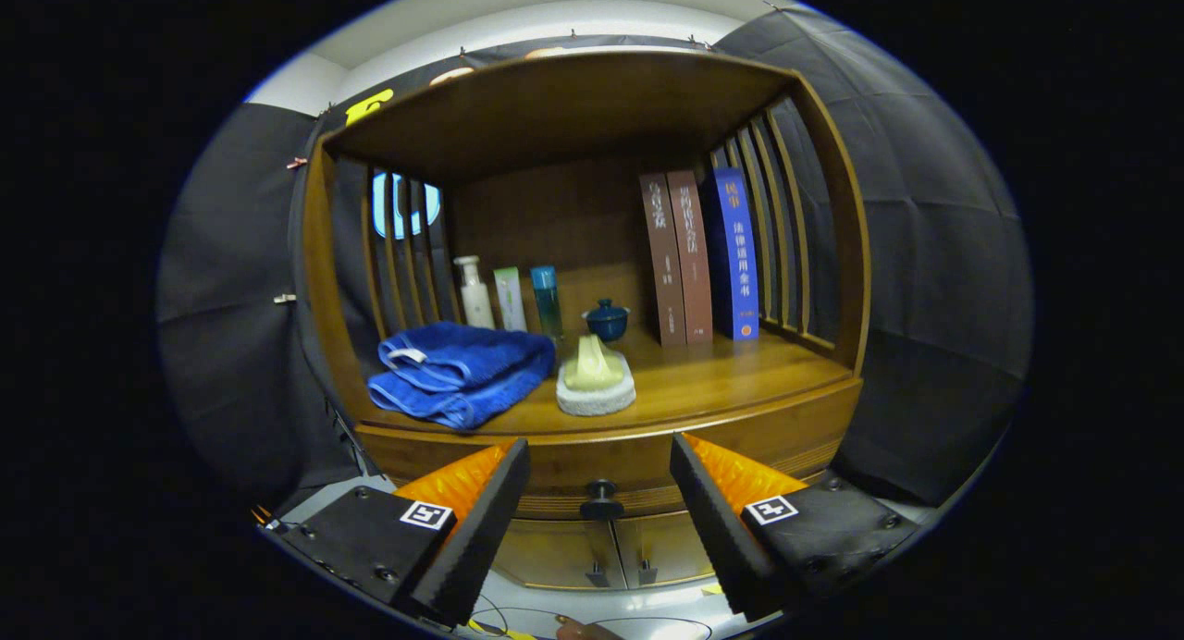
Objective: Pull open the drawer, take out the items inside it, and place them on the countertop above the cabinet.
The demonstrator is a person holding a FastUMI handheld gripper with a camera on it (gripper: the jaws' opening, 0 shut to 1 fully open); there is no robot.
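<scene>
Gripper view. Hand-held gripper [599,520]: fingers spread wide, nothing between the pads, which look matte and foam-like; ridged wedge inserts behind them, a square marker on each finger body.

Knob [601,499]: dark, round, mushroom-shaped, seen in the gap between the fingers, just ahead of them, not touched. It sits on the drawer [610,460], a curved front of glossy brown wood with fine grooves along the lower edge. Drawer closed, flush under the surface [740,381]. Below it, two cabinet doors [610,547] of lighter wood with small metal pulls at the middle seam.

On the surface, smooth polished wood: folded blue towel [458,367], plush terry, at left; beside it a pale yellow soap-like lump [592,364] on a white rough-textured pad [597,398]. Behind: white pump bottle [475,293], pale green tube [509,298], teal bottle [547,300], dark blue lidded cup [607,320], glazed. Right rear: two brown books [677,256] and one blue book [735,252], upright, touching. Slatted wood sides, solid wood top.
</scene>
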